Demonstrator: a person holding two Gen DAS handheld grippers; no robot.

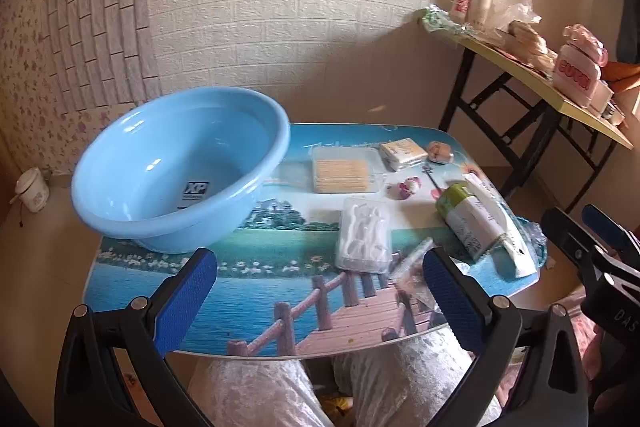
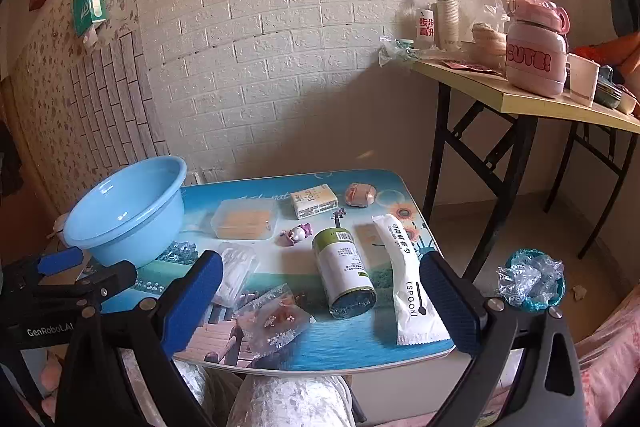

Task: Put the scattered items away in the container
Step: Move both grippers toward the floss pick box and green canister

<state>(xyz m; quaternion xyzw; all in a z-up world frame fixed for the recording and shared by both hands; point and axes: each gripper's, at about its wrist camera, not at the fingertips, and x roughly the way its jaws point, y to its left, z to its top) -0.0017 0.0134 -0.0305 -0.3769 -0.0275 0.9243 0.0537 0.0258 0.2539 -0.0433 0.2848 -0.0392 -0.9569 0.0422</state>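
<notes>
Blue plastic basin [image 1: 176,179] stands upright at the far left of the small picture-printed table [image 1: 248,291]; nothing is visible inside it but a label on its inner wall. Scattered items all lie on the tabletop, outside the basin. A clear box of wooden sticks [image 1: 344,173] sits just right of the basin, with a small yellow-and-white packet [image 1: 402,150] and a pink rounded object [image 1: 439,151] beyond it near the far edge. A small pink-and-white figure [image 1: 409,187] lies near the middle. A clear box of white floss picks [image 1: 365,235] rests nearer the front edge, and a crumpled clear wrapper with small flower print [image 2: 274,319] lies beside it at the front. A green-and-white can [image 2: 346,271] lies on its side towards the right, with a long white sachet marked SPOON [image 2: 408,279] just beside it on the right. The left gripper [image 1: 320,283] hovers over the front of the table with its fingers spread wide, nothing between them. The right gripper [image 2: 320,291] is likewise spread wide and empty, pointing at the can and sachet. The person's knees in pale patterned fabric [image 1: 264,391] show beneath the table edge. A second folding table [image 2: 536,103] with a pink bottle [image 2: 536,47] stands well apart at the right.
</notes>
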